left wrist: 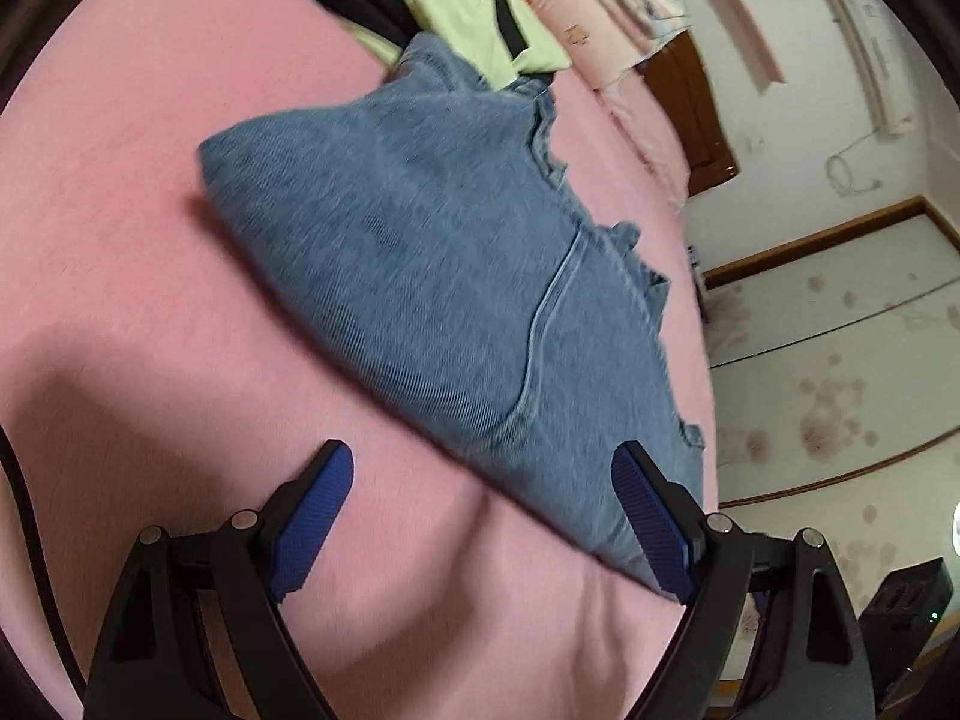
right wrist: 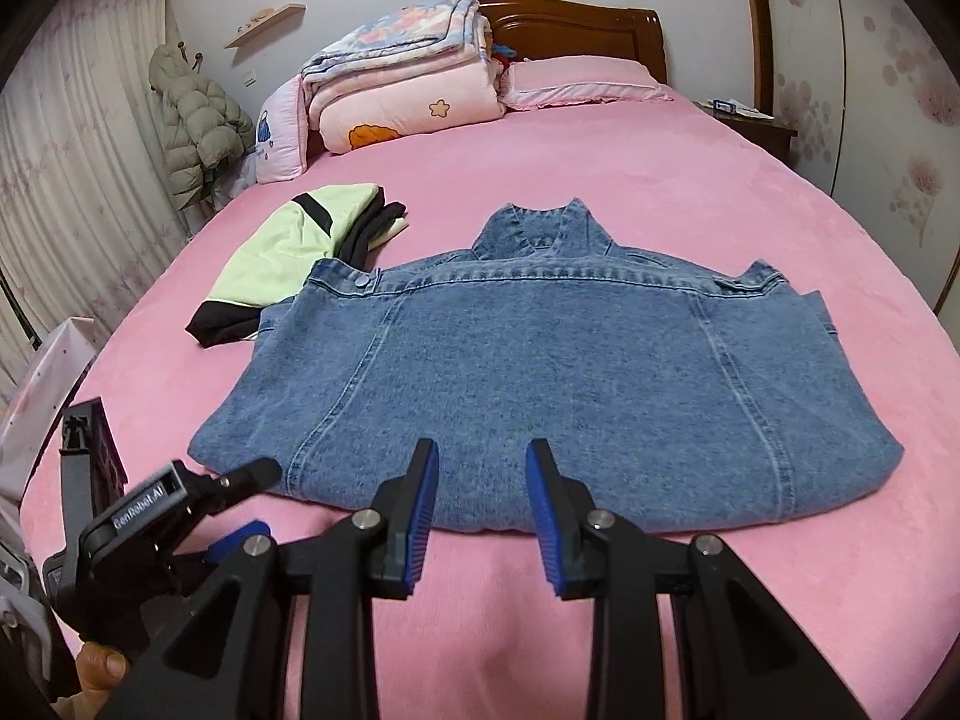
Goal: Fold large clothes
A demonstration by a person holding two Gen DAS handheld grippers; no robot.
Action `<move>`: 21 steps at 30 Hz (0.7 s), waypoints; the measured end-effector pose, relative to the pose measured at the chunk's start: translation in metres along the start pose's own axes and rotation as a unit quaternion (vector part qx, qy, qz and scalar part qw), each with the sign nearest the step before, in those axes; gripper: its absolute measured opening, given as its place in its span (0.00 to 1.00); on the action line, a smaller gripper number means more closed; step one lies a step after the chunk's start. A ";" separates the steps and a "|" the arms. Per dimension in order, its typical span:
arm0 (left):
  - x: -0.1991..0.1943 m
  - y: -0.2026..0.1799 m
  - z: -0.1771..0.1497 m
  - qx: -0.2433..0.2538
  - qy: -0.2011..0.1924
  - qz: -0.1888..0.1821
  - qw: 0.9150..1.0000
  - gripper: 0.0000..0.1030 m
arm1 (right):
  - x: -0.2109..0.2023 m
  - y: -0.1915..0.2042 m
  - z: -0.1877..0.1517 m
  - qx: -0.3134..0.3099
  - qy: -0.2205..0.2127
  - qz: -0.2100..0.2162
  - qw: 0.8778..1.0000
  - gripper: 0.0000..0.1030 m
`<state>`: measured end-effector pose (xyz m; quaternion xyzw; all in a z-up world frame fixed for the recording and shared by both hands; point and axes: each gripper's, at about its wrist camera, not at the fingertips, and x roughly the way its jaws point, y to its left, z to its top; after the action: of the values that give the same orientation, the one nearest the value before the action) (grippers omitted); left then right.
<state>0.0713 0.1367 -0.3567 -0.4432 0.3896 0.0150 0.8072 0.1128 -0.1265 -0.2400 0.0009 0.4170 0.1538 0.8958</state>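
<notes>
Denim jacket [right wrist: 540, 378]: 1, folded; 1 green-black garment pile [right wrist: 288, 252] beside it.

Black gripper [right wrist: 483, 462] frames, ribbed blue pads [right wrist: 420, 504], silver screws, white "GenRobot.AI" lettering

Ahead lies a pink bed [right wrist: 660, 192] with wooden headboard [right wrist: 576, 30]; curtains [right wrist: 78, 180] hang far left, wall shelves [right wrist: 264, 24] above
</notes>
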 end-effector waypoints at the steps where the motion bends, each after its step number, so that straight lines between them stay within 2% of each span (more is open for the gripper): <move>1: 0.003 0.000 0.004 0.006 -0.006 -0.007 1.000 0.85 | 0.004 0.001 0.000 -0.001 0.000 -0.001 1.000 0.29; 5: 0.013 0.000 0.023 0.023 -0.024 -0.020 0.999 0.85 | 0.015 0.003 -0.001 -0.011 -0.009 -0.007 1.000 0.29; 12: 0.029 0.006 0.054 0.016 -0.041 -0.040 0.998 0.85 | 0.037 0.000 0.011 -0.030 -0.022 -0.027 0.999 0.29; 15: 0.032 0.007 0.061 -0.002 -0.046 -0.049 0.998 0.85 | 0.052 -0.006 0.020 -0.035 -0.025 -0.040 0.998 0.28; 19: 0.030 0.010 0.065 -0.041 -0.048 -0.052 0.997 0.82 | 0.079 -0.015 0.031 -0.039 -0.019 -0.053 0.998 0.13; 20: 0.030 0.010 0.066 -0.047 -0.046 -0.046 0.997 0.76 | 0.089 -0.016 0.034 -0.042 -0.012 -0.053 0.998 0.07; 21: 0.030 0.010 0.066 -0.049 -0.044 -0.034 0.997 0.67 | 0.096 -0.015 0.035 -0.044 -0.007 -0.053 0.998 0.06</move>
<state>0.1294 0.1809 -0.3627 -0.4943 0.3372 0.0258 0.8008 0.2012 -0.1102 -0.2910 -0.0592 0.4028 0.1245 0.9048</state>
